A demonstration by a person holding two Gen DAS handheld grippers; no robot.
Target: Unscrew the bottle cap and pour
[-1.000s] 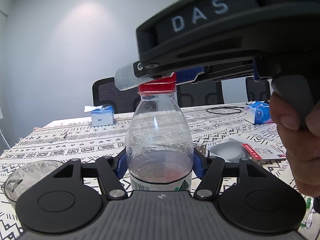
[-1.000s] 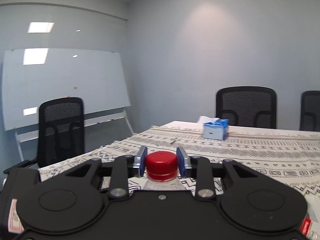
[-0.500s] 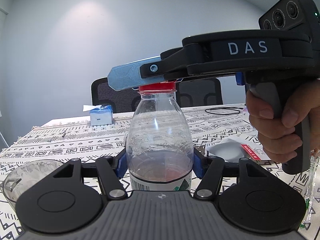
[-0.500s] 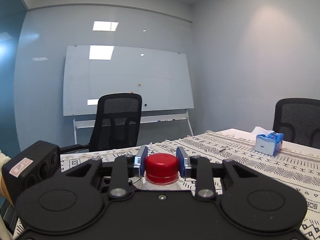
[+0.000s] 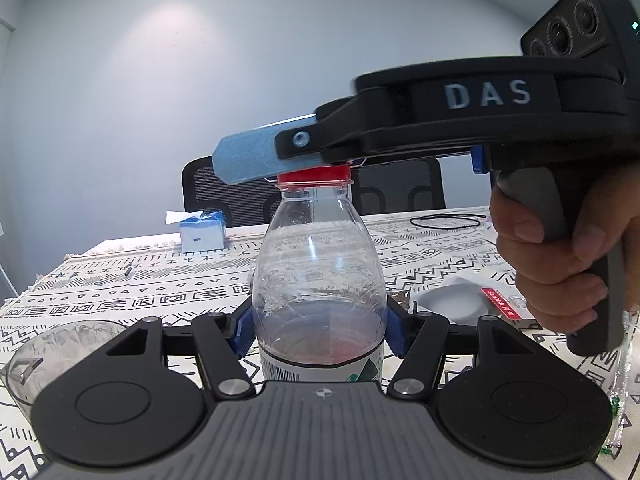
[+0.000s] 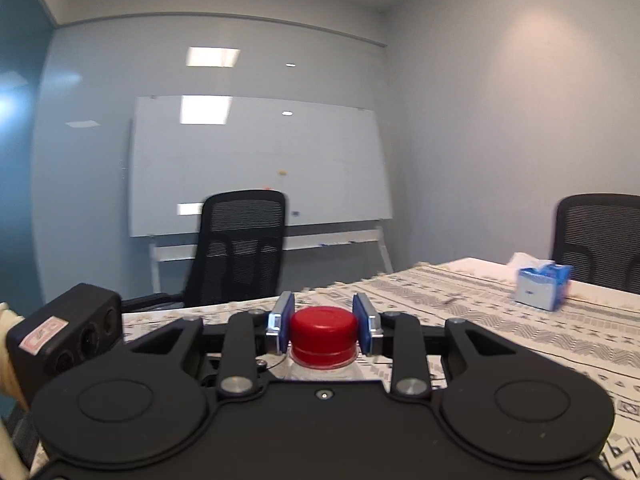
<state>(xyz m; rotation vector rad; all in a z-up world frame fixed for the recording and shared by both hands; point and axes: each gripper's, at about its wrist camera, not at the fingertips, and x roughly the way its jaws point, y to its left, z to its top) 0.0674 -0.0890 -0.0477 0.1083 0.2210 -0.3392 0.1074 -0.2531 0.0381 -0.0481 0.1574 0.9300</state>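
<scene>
**Left wrist view.** We find the left gripper (image 5: 320, 332) with its blue fingers (image 5: 242, 334) closed on the lower body of a clear bottle (image 5: 320, 264). The bottle stands upright on the patterned tabletop (image 5: 120, 292) and holds a little reddish liquid at finger level. Its red cap (image 5: 314, 176) is on the neck. The right gripper (image 5: 256, 156), held by a hand (image 5: 560, 264), reaches in level from the right, and its fingers cover the cap's upper part. An empty glass (image 5: 52, 352) stands at lower left, and a tissue box (image 5: 202, 236) sits farther back.

**Right wrist view.** We note the cap between the two finger pads (image 6: 285, 322), one on each side. The fingers have just been easing apart. We see no gap, and the pads appear to touch the cap's sides. A whiteboard (image 6: 256, 168) and an office chair (image 6: 240, 248) stand behind.
</scene>
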